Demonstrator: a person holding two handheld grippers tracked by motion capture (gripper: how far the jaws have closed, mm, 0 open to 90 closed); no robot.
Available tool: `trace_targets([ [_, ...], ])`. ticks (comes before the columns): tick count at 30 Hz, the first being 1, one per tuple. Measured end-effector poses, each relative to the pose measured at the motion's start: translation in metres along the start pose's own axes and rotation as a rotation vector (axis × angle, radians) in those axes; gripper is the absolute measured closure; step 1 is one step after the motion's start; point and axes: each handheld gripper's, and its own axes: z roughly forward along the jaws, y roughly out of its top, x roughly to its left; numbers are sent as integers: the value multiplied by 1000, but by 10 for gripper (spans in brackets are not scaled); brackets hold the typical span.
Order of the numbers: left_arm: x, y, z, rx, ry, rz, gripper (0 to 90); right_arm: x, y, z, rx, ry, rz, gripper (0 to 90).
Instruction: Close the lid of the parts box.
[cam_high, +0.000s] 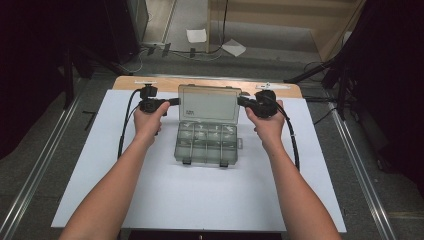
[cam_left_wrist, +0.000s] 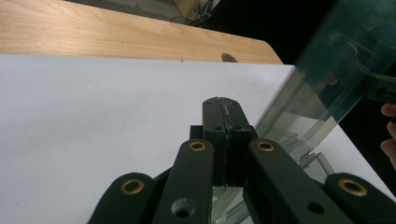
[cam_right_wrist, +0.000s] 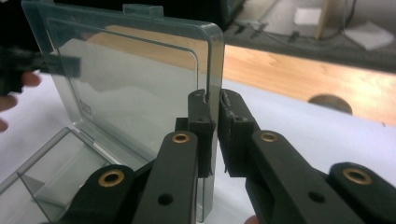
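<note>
High view: clear plastic compartment box (cam_high: 206, 144) sits mid-table on the white sheet (cam_high: 100, 175), lid (cam_high: 208, 104) standing open and upright at the far side. Left gripper (cam_high: 172, 101) at the lid's left edge, right gripper (cam_high: 242, 101) at its right edge, one hand on each. Wooden tabletop (cam_high: 165, 83) shows past the sheet. Left gripper view: black jaws pressed together, nothing seen between them; the tips (cam_left_wrist: 224, 105) sit just beside the tilted lid (cam_left_wrist: 327, 74), contact can't be confirmed. White sheet (cam_left_wrist: 93, 116) behind. Right gripper view: jaws closed on the lid's side edge (cam_right_wrist: 215, 70), one either side of the pane, tips (cam_right_wrist: 215, 100); box tray (cam_right_wrist: 56, 172) lower left.
</note>
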Motion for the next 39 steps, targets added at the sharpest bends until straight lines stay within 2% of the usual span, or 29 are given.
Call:
trace_targets([
  [4,-2,2,1,1,-8,3,897,1,0,0,-4,5,-19,854],
  [8,-2,1,1,9,-20,6,897,-2,-2,1,-10,16,-5,843],
  [11,-4,0,0,10,-29,30,897,-5,-3,-1,2,54,27,769],
  [14,-5,0,0,9,-26,45,898,-5,-5,-5,20,58,-3,698],
  [16,-5,0,0,9,-25,44,897,-8,-8,-10,26,80,-11,689],
  [18,-5,-1,-1,5,-27,39,897,-12,-12,-15,38,77,-15,693],
  [21,-6,-2,-1,3,-25,34,897,-22,-17,-21,50,68,10,725],
  [25,-8,-3,-1,8,-25,38,897,-30,-19,-21,51,39,73,864],
  [26,-9,-3,-2,6,-22,38,897,-29,-18,-20,45,26,81,900],
  [28,-10,-4,-3,8,-24,47,897,-25,-14,-18,42,-11,83,900],
  [30,-11,-4,-4,5,-19,54,897,-20,-9,-13,41,-2,91,900],
  [34,-14,-6,-7,-6,-12,61,897,-7,-2,-5,47,-30,74,900],
  [39,-17,-11,-12,-14,-6,76,897,2,-1,-2,44,-11,72,900],
])
